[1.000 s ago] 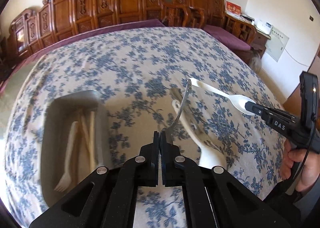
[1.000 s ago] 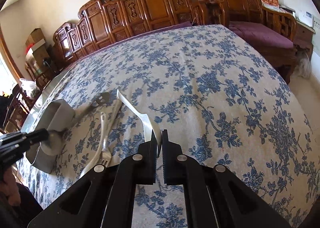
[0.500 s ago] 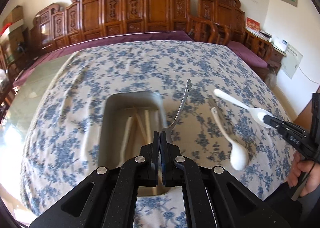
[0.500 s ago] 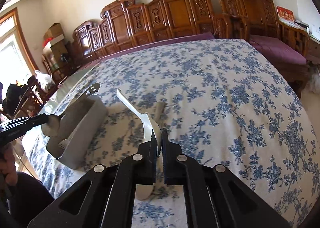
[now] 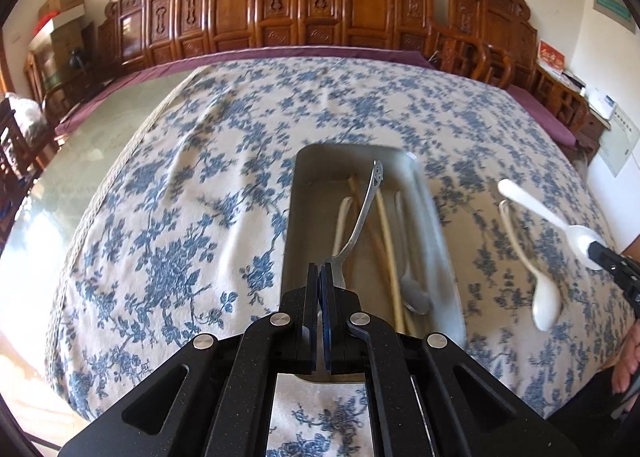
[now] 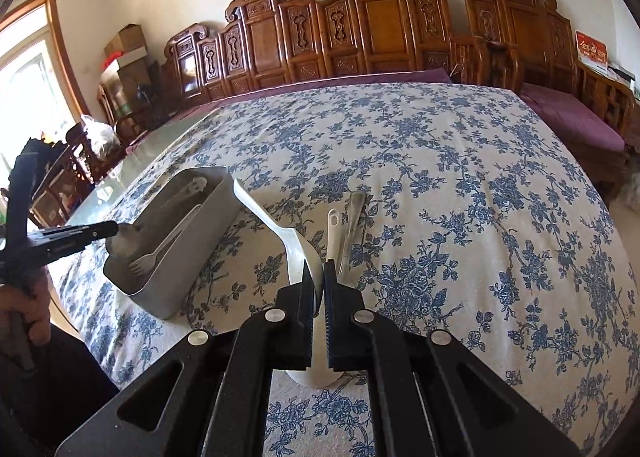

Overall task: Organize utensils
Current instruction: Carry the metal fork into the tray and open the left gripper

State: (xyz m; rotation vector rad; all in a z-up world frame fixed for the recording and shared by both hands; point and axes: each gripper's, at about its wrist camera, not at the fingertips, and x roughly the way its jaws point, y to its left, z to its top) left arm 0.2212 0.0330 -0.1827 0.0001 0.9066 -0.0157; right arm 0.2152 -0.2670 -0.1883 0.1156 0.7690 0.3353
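Observation:
My left gripper [image 5: 320, 269] is shut on the bowl end of a metal spoon [image 5: 362, 213] and holds it over the grey utensil tray [image 5: 298, 177]; its handle points away. The tray holds chopsticks [image 5: 386, 233], a white utensil and another metal spoon [image 5: 414, 293]. My right gripper [image 6: 319, 269] is shut on a white plastic spoon [image 6: 280, 229], held above the cloth right of the tray [image 6: 188, 253]. It shows in the left wrist view [image 5: 552, 217] too. A white spoon [image 5: 542, 289] lies on the cloth, with a metal utensil [image 6: 354, 213] beside it.
The table carries a blue-flowered cloth [image 6: 460, 185]; its bare glass edge [image 5: 88, 161] shows at the left. Carved wooden chairs [image 5: 304, 5] line the far side. A white plastic fork [image 6: 154, 255] lies in the tray.
My left gripper has carried the metal spoon left, from above the cloth to over the tray. My right gripper has lifted the white spoon and moved closer to the tray.

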